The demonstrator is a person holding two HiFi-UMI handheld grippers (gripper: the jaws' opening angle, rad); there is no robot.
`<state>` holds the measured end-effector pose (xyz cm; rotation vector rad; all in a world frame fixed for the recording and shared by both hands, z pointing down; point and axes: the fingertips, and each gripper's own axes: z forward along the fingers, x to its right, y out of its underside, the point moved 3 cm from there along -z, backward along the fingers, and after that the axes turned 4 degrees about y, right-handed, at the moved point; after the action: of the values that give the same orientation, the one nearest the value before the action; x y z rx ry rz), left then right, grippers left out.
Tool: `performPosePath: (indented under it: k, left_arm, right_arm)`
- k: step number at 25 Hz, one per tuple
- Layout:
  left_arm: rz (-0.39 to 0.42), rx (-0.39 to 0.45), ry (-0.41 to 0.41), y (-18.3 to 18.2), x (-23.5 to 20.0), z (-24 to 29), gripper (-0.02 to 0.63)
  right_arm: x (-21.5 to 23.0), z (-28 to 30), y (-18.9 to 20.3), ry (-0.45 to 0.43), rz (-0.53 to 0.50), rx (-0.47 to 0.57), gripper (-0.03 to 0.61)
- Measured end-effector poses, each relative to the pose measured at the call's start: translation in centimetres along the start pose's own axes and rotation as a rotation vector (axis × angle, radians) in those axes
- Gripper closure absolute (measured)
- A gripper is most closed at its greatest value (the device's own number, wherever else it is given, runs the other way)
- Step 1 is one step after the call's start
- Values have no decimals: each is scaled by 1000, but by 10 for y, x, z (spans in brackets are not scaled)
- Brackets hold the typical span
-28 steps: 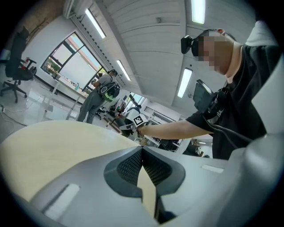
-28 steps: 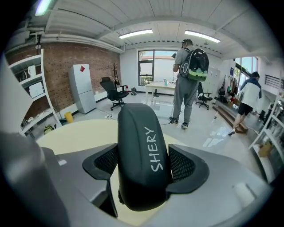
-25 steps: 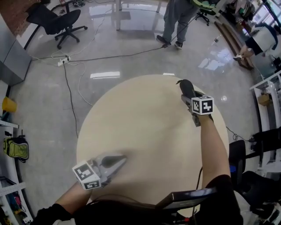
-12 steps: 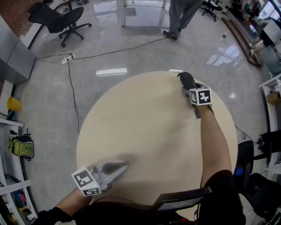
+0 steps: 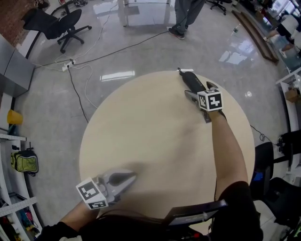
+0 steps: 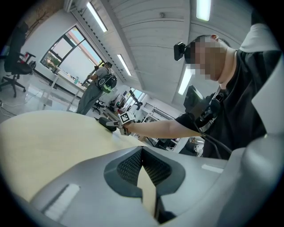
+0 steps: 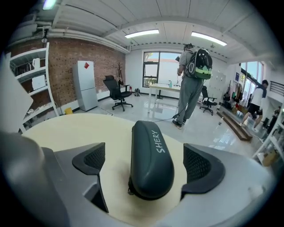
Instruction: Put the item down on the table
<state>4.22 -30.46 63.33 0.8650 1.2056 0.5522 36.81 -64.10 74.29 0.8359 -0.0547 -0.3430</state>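
Left gripper [image 5: 131, 176] nearest, low over the round table [image 5: 150, 127]: jaws clenched tip to tip, nothing between them; its body is partly cut off by the person's arm. Further out, right gripper [image 5: 197, 92] at the far rim, jaws opening, pads clear of the dark zip case [image 7: 151, 159] lying flat on the table between them. From the head view the marker cube [image 5: 210, 100] hides the case's near end. Beyond, standing person [image 5: 186, 14] cut off above the legs.

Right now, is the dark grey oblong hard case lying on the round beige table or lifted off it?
Lying on it: the case rests flat on the table between the right gripper's opening jaws, pads clear.
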Motion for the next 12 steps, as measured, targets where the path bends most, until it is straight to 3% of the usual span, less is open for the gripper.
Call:
performPosePath:
  k: [4, 7, 12]
  left_arm:
    - [1, 0, 34, -5, 11, 4, 617]
    - [14, 4, 55, -14, 22, -1, 617]
    - [27, 20, 107, -26, 45, -3, 617]
  right_arm:
    - [1, -63, 1, 15, 49, 106, 17]
    - [-2, -136, 31, -4, 160, 160, 62]
    - [5, -268, 104, 24, 342, 191, 224]
